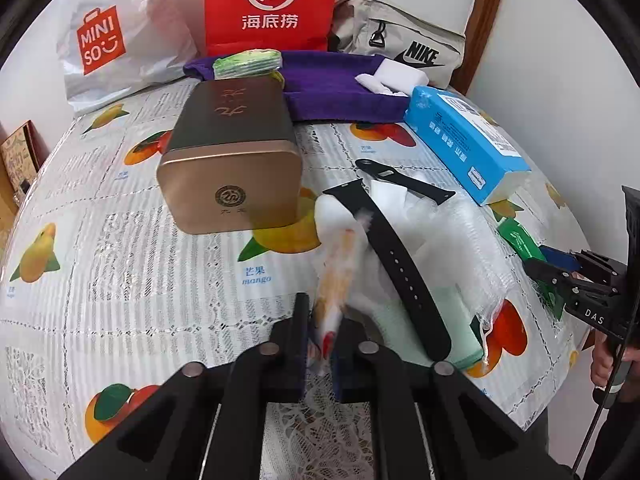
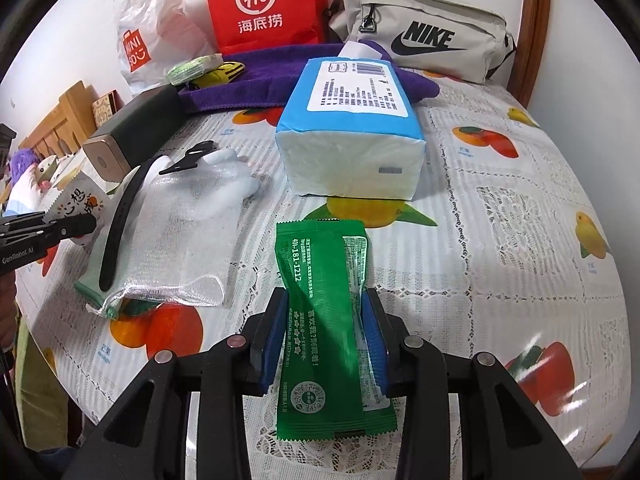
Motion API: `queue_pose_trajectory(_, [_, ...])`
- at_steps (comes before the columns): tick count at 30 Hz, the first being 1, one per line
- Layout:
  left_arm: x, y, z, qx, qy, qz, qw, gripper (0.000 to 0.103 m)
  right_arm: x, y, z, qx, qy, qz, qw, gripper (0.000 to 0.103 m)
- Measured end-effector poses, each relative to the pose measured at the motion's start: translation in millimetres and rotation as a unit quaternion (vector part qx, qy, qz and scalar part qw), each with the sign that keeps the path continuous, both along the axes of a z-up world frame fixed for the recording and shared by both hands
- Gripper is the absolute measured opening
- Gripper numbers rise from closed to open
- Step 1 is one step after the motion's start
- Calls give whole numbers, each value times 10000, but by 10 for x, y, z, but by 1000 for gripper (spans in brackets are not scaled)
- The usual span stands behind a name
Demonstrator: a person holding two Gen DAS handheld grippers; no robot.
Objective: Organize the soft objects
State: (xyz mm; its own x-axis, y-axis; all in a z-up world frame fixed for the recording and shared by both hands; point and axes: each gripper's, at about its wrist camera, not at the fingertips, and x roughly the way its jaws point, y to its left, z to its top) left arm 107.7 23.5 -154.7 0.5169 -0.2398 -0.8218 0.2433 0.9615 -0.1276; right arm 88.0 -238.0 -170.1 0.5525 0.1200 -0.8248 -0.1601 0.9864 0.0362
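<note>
My left gripper (image 1: pixel 324 316) is shut on a thin white packet with orange and red print (image 1: pixel 336 272), held just above the fruit-print tablecloth (image 1: pixel 120 280). Right of it a black watch strap (image 1: pixel 400 268) lies across a white mesh pouch (image 1: pixel 464 236) and a pale green item. My right gripper (image 2: pixel 325 300) is shut on a green sachet (image 2: pixel 324 280), its blue pads pressing both long edges. In the right wrist view the left gripper (image 2: pixel 86 224) shows at the left edge with the white packet (image 2: pixel 76 200).
A gold-brown tin (image 1: pixel 232 152) lies ahead of the left gripper. A blue tissue pack (image 2: pixel 352 128) sits ahead of the right one. Behind are a purple towel (image 1: pixel 340 84), a red paper bag (image 1: pixel 272 4), a Miniso plastic bag (image 1: pixel 120 40) and a Nike pouch (image 2: pixel 424 40).
</note>
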Motion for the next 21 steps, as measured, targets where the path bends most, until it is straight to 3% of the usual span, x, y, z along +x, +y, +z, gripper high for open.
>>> queue_pose_trajectory(9, [-90, 134, 116, -49, -65, 321, 9995, 6, -69, -65, 145, 182, -118, -78, 9997, 31])
queue_pose_trajectory(21, [-104, 167, 451, -132, -283, 467, 9984, 6, -95, -44, 598, 488, -481, 121, 9976, 31])
